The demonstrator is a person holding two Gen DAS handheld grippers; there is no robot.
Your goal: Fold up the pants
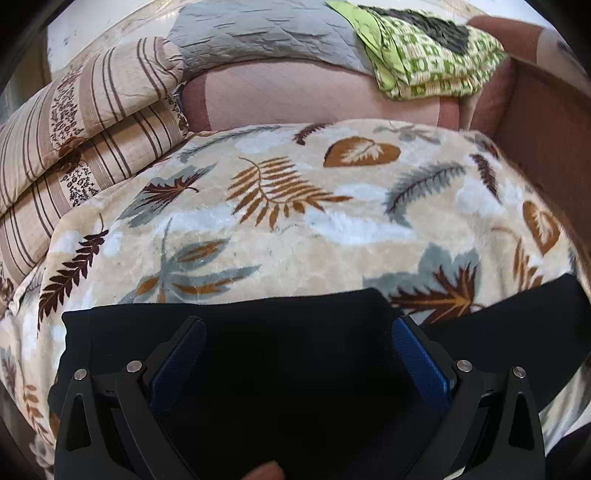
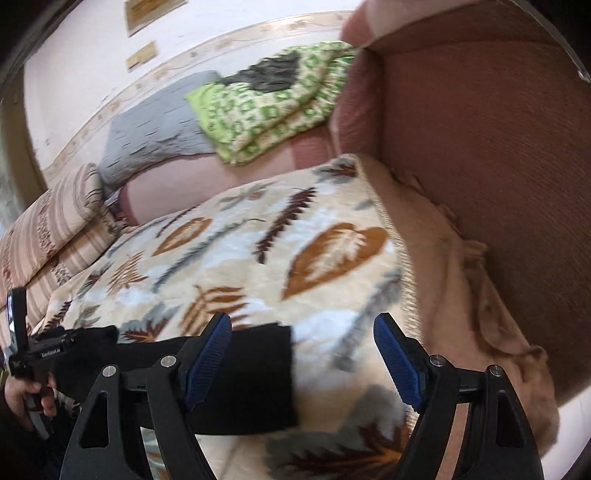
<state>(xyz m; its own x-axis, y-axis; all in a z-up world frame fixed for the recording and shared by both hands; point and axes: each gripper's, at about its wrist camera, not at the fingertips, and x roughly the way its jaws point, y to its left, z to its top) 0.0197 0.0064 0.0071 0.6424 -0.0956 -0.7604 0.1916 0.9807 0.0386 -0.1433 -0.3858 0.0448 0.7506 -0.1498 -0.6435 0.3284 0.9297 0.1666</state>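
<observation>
Clearly the bed is serving as the folding surface, with the black pants (image 1: 229,332) laid out flat on the leaf-print blanket (image 1: 295,206) near its front edge. Over on the left, the striped pillows (image 1: 85,136) are stacked out of the way, probably to keep the middle of the bed free for the work.

The left hand-held gripper (image 1: 299,332) hangs over the dark cloth with its blue pads (image 1: 417,354) spread as wide as they go. Nothing is pinched between them; the fabric lies underneath rather than in the jaws. I'd say it is spread like that to take a fresh bite of the cloth. In the right wrist view a hand (image 2: 26,398) can be seen at the far left, holding that left tool by its handle.

Further right, one squared-off end of the pants (image 2: 255,373) stops partway across the blanket. The right hand-held gripper (image 2: 303,332) is also spread and empty, one pad over the black edge, the other over bare blanket. That straddle looks like lining up on that edge.

Behind, a grey quilt (image 1: 258,33) and a folded green cloth (image 1: 424,59) sit well apart from the pants, and the brown bed frame (image 2: 480,147) closes off the right side.
</observation>
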